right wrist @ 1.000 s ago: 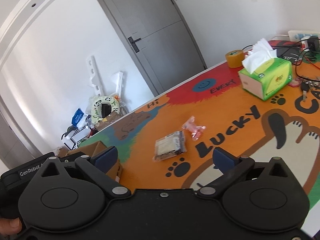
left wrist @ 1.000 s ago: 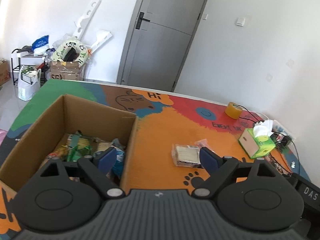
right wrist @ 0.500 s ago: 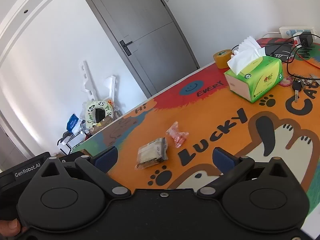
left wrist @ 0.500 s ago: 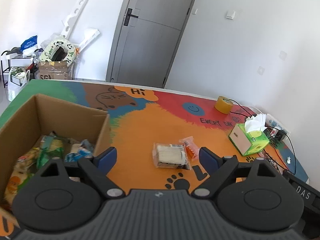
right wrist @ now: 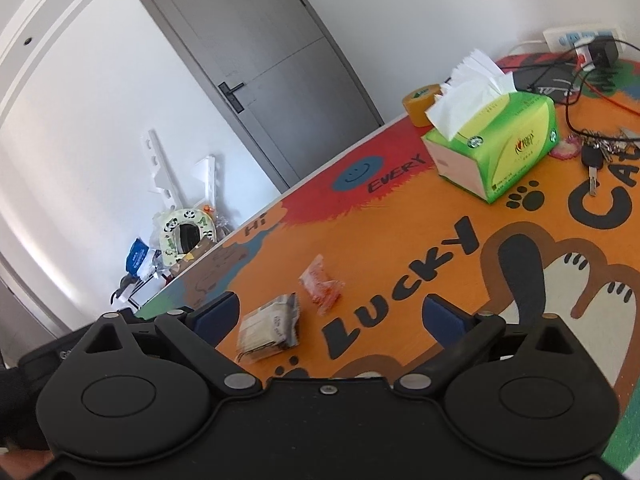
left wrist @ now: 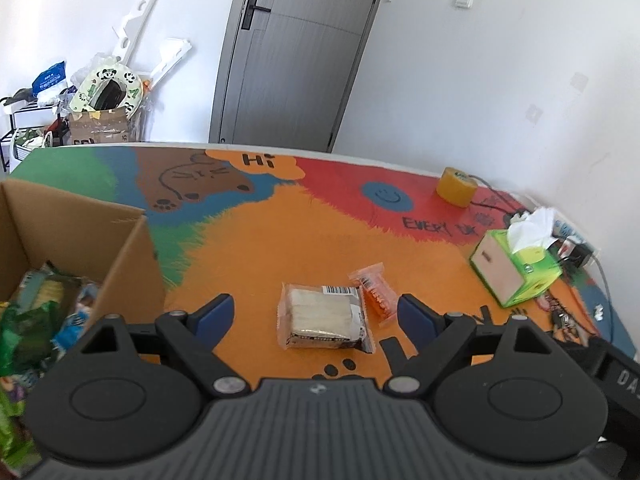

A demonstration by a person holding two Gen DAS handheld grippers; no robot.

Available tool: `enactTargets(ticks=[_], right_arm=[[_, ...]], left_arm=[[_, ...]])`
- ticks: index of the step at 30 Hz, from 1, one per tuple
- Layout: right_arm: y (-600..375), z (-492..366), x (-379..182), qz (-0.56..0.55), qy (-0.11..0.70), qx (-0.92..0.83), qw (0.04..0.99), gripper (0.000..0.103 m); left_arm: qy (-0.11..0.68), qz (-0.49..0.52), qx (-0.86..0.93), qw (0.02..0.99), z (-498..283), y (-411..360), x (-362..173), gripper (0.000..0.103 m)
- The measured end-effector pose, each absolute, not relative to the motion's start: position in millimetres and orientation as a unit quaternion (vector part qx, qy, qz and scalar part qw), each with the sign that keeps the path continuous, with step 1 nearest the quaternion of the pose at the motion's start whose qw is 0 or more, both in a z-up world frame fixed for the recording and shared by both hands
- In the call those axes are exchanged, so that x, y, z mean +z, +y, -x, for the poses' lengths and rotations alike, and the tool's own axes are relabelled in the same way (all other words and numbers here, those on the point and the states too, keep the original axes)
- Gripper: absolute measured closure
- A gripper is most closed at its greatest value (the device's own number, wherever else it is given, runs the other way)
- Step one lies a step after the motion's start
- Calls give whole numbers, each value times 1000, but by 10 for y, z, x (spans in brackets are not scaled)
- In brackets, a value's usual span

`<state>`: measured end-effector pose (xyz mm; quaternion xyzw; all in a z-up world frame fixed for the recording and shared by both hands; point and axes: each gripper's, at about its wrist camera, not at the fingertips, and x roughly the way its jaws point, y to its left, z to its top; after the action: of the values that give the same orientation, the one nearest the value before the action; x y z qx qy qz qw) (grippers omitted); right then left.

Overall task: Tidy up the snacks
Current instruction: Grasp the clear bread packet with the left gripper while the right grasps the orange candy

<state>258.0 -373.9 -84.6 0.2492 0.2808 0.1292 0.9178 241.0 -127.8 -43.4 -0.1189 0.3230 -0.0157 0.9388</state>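
A clear-wrapped pale biscuit pack (left wrist: 325, 316) lies flat on the colourful table mat (left wrist: 280, 232), with a small orange snack packet (left wrist: 374, 294) touching its right side. My left gripper (left wrist: 316, 314) hovers open just short of them, the pack framed between its blue pads, nothing held. A cardboard box (left wrist: 132, 256) with several snack bags inside stands at the left. In the right wrist view the same biscuit pack (right wrist: 270, 330) and orange packet (right wrist: 322, 286) lie ahead of my right gripper (right wrist: 332, 314), which is open and empty.
A green tissue box (left wrist: 516, 268) (right wrist: 496, 144) stands at the right, a yellow tape roll (left wrist: 456, 188) behind it. Keys (right wrist: 592, 156), cables and a power strip (right wrist: 580, 36) crowd the far right corner. Clutter and a grey door lie beyond the table.
Both grippers moved right and lower, toward the two loose snacks. In the left view the box slid to the left edge and the biscuit pack came between the pads. Both stayed open.
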Motion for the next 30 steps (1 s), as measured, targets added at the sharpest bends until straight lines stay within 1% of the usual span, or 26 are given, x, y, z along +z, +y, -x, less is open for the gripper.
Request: enactTargets(ticks=[14,27,30], right_arm=[[-3861,-2866,-1057,-268,296,130,908,4],[-3818,-3081,-1138,-268,305,136,904,4],[-3768,-3131,-1135,-263,306,139,904,4]], left_arm=[[354,102,-2,930,-2776,-1517,-768,15],[368,87,11,926,-2949,-1617,-1008,15],[359,78,15,930,-2959,-1627,-1041,15]])
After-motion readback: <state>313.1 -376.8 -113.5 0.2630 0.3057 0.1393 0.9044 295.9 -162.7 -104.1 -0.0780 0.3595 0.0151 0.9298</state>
